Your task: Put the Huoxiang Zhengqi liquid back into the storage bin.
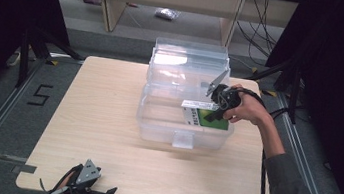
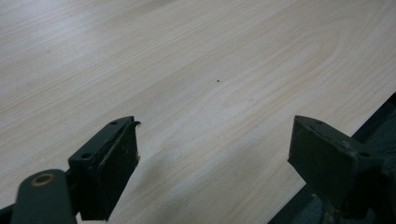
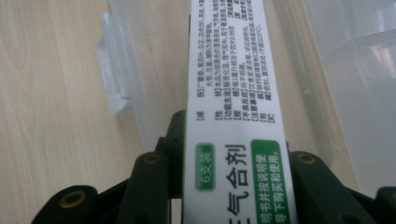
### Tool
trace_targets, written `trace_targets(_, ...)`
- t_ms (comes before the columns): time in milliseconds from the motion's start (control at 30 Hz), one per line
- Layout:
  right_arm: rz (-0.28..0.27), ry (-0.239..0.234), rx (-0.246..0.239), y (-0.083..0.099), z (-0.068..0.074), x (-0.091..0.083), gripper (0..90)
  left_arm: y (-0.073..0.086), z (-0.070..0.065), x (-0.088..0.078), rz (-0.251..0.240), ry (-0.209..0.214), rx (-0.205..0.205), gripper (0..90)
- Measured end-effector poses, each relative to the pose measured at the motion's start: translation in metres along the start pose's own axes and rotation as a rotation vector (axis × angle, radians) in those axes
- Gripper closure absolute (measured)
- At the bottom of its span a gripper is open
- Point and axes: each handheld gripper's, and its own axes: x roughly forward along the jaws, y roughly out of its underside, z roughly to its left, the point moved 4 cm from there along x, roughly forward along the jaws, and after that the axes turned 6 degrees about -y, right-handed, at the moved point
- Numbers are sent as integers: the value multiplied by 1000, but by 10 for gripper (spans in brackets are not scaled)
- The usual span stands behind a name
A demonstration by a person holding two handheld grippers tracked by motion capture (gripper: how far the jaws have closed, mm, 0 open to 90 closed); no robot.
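The green-and-white box (image 3: 236, 112) runs past the frame's top and bottom (its small print partly blurred).

From my station, the pale wooden table (image 1: 101, 118) lies bare across its whole left half and along the front strip, so I could sweep a gripper freely there. The clear plastic storage box (image 1: 183, 129) stands right of centre; its front wall and latch tab (image 1: 183, 140) block any level approach. Its raised transparent lid (image 1: 189, 61) stands upright behind, closing off the far side. Entry is from above only, and the right part of the opening is taken by the green and white carton (image 1: 206, 117) with my right gripper (image 1: 219, 103) clamped on it. My left gripper (image 2: 215, 154) rests at the front edge, jaws apart over bare wood.
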Motion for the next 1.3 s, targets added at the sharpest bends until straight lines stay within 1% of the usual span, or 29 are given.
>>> trace_targets(67, 2, -1, -4, 1, -3, 3, 651, 0, 0, -1, 4, 3, 1, 151)
trace_targets(100, -1, 12, 2, 2, -5, 4, 651, 0, 0, 0, 2, 2, 4, 151)
trace_targets(133, -1, 12, 2, 2, -5, 4, 651, 0, 0, 0, 2, 2, 4, 151)
trace_targets(167, -7, -7, 11, 3, -7, 8, 651, 0, -1, 0, -3, 5, 3, 151)
trace_targets(200, -7, -7, 11, 3, -7, 8, 651, 0, -1, 0, -3, 5, 3, 151)
trace_targets(233, -6, -12, -9, 5, -10, 12, 650, 0, 0, 0, 2, 0, 2, 151)
trace_targets(267, 4, -6, 9, 6, -9, 13, 650, 0, 0, 0, 2, 0, 2, 151)
trace_targets(300, 4, -6, 9, 6, -9, 13, 650, 0, 0, 0, 1, 2, 2, 151)
trace_targets(333, 4, -14, 8, 10, -11, 16, 649, 0, 0, 1, -2, 6, 8, 151)
trace_targets(367, 7, -14, 19, 11, -10, 17, 649, 0, 0, 1, -2, 6, 8, 151)
trace_targets(400, 7, -14, 19, 11, -10, 17, 649, 0, 0, 0, 4, 7, 9, 151)
trace_targets(433, 19, -13, 3, 13, -11, 20, 649, 0, 0, 0, 1, 5, 6, 151)
trace_targets(533, 27, -11, 10, 14, -11, 21, 648, 0, 0, 1, 1, 4, 3, 151)
trace_targets(567, 19, -19, -7, 15, -11, 23, 648, 0, 0, 1, 2, 4, 4, 151)
trace_targets(600, 22, -23, 6, 15, -10, 24, 648, 0, 0, 0, 4, 6, 5, 151)
trace_targets(667, 27, -24, 15, 18, -10, 28, 647, 0, 0, 1, 2, 4, 5, 151)
trace_targets(700, 25, -25, 3, 18, -11, 30, 647, 0, 0, 1, 1, 5, 3, 151)
trace_targets(800, 37, -32, 12, 20, -12, 35, 646, 0, 0, 1, 1, 5, 1, 151)
trace_targets(833, 40, -34, 2, 19, -13, 36, 644, 0, 0, 1, 1, 3, -2, 151)
trace_targets(867, 42, -34, -9, 19, -14, 37, 644, 0, 0, 1, -3, 4, 3, 151)
trace_targets(900, 55, -36, 33, 20, -11, 38, 642, 0, 0, 0, 1, 3, 5, 151)
trace_targets(933, 55, -36, 33, 20, -11, 38, 642, 0, 0, 0, 1, 3, 5, 151)
trace_targets(967, 52, -41, 1, 19, -12, 39, 641, 0, 0, 0, 3, 6, 6, 151)
trace_targets(1000, 60, -46, -5, 18, -12, 40, 640, 0, 0, 1, -2, 3, 5, 151)
trace_targets(1067, 75, -33, 14, 17, -12, 42, 637, 0, 0, 1, -2, 4, 8, 151)
trace_targets(1167, 75, -33, 13, 17, -12, 42, 635, 0, 0, 1, -2, 2, 9, 151)
trace_targets(1200, 73, -31, -4, 17, -11, 41, 633, 0, 0, 0, 1, 1, 7, 151)
trace_targets(1267, 74, -31, 0, 18, -11, 41, 632, 0, 0, 0, 1, 1, 6, 151)
trace_targets(1300, 79, -25, 11, 18, -11, 40, 632, 0, 0, 0, 1, 1, 10, 151)
